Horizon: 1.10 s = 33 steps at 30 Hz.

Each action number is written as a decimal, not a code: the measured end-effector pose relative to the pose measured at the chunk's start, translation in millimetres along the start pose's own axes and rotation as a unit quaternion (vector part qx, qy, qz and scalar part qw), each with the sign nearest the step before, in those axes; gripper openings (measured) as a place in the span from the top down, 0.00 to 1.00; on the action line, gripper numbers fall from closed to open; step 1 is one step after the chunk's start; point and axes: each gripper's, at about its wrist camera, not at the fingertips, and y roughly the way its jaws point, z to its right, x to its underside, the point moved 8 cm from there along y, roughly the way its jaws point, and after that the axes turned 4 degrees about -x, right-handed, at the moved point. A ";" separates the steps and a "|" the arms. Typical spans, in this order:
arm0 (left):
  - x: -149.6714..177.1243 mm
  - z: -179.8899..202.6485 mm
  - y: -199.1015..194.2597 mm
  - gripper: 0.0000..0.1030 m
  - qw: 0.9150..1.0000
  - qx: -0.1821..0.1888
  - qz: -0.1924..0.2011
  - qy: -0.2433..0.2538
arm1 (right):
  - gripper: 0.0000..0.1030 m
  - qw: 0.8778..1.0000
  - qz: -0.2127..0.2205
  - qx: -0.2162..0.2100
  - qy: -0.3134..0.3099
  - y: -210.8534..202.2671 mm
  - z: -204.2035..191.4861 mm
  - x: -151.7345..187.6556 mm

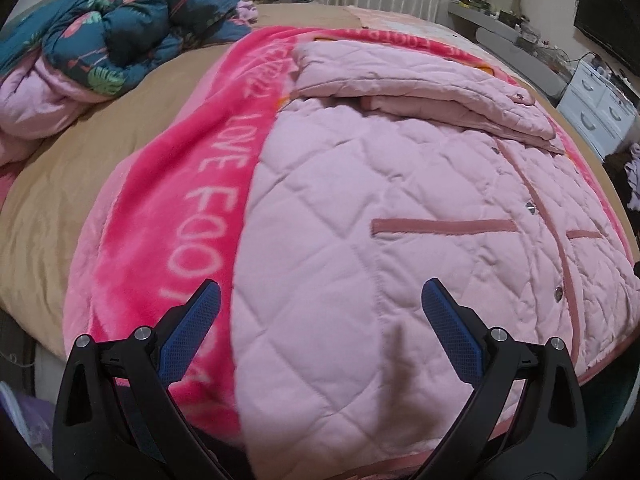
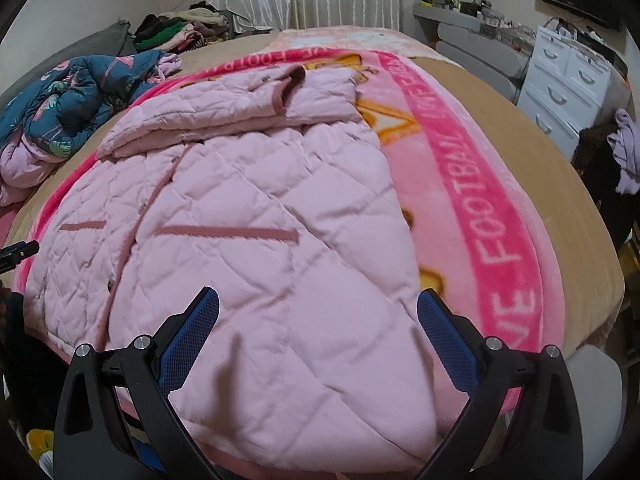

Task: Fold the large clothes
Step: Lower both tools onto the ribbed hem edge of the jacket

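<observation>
Two sleeves already folded across the far end, the jacket [image 1: 400, 208] lies flat on the blanket [image 1: 192, 184]. Left gripper [image 1: 320, 320] and right gripper [image 2: 318, 320], wide open and empty, hover over the near hem; next, likely pinch both hem corners.

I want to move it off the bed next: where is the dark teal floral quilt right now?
The dark teal floral quilt lies bunched at the far left of the bed in both wrist views, on the tan bedspread, left of the hot-pink fleece blanket.

Bright pink fleece blanket [image 2: 496, 216] covers the bed, teal floral duvet [image 1: 120, 36] bunched up at the far left, white drawers [image 2: 560, 84] on the right.
</observation>
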 end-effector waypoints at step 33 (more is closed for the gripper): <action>69.6 -1.9 15.1 0.09 0.996 0.040 -0.073 0.004 | 0.12 0.985 -0.123 -0.119 -0.010 8.2 -4.4 72.1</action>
